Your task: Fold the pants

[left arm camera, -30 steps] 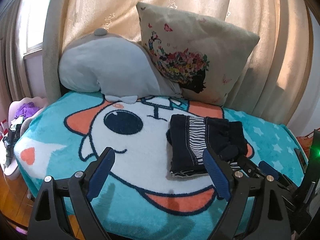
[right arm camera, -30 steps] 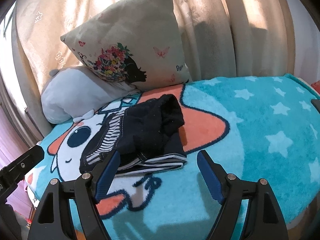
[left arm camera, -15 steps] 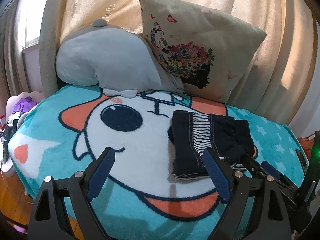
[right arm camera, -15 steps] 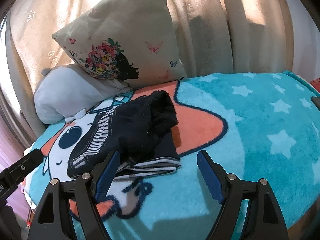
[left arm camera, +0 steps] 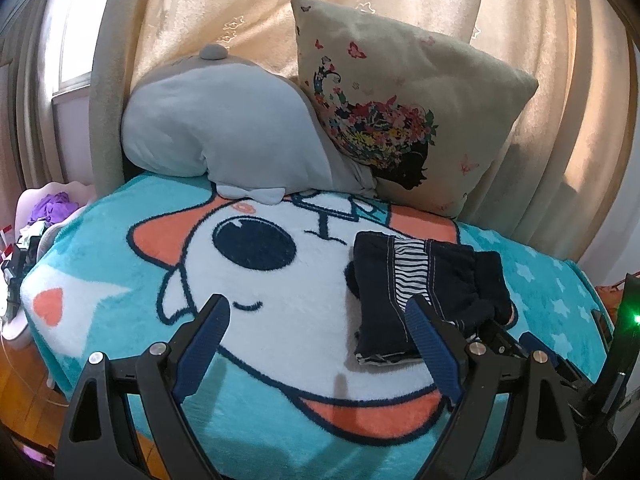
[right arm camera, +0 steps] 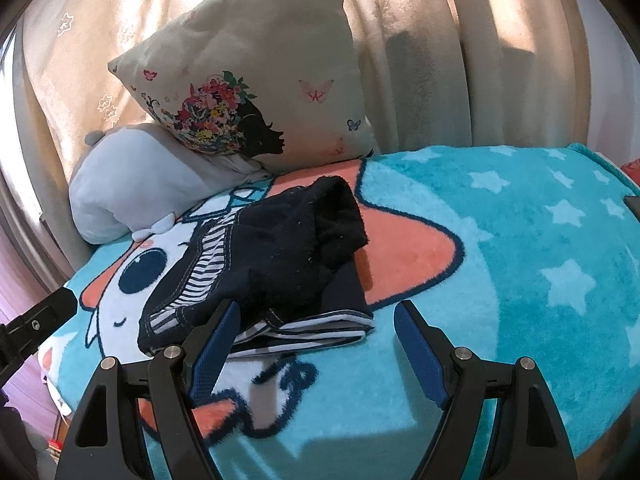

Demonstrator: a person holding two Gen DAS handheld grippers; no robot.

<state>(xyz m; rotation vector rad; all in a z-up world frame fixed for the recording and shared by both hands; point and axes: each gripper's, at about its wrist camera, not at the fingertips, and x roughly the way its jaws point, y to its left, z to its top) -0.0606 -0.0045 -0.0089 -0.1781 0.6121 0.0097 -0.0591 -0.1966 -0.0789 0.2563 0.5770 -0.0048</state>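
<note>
Two grippers, both with fingers spread wide and holding nothing. The left gripper [left arm camera: 318, 344] hovers over the white face area of the teal plush cartoon-print blanket [left arm camera: 280, 304]; its right blue-padded fingertip [left arm camera: 430, 340] overlaps the near edge of the pants in view, contact cannot be told. The right gripper [right arm camera: 318, 344] hovers at the near edge of the same pants, its left fingertip [right arm camera: 216, 340] overlapping the striped hem in view.

The dark navy pants with a black-and-white striped lining [right arm camera: 264, 264] lie folded into a compact stack on the blanket, straddling the white face and the orange patch of the print, near side of the pillows. Top layer is bunched, not flat; striped edges stick out at the bottom of the stack.

The grey plush animal-shaped pillow [left arm camera: 224, 128] sits at the far end of the blanket. The beige square cushion with floral silhouette print [left arm camera: 404, 120] leans upright beside it, touching it. The beige curtain [right arm camera: 460, 52] hangs behind both.
</note>
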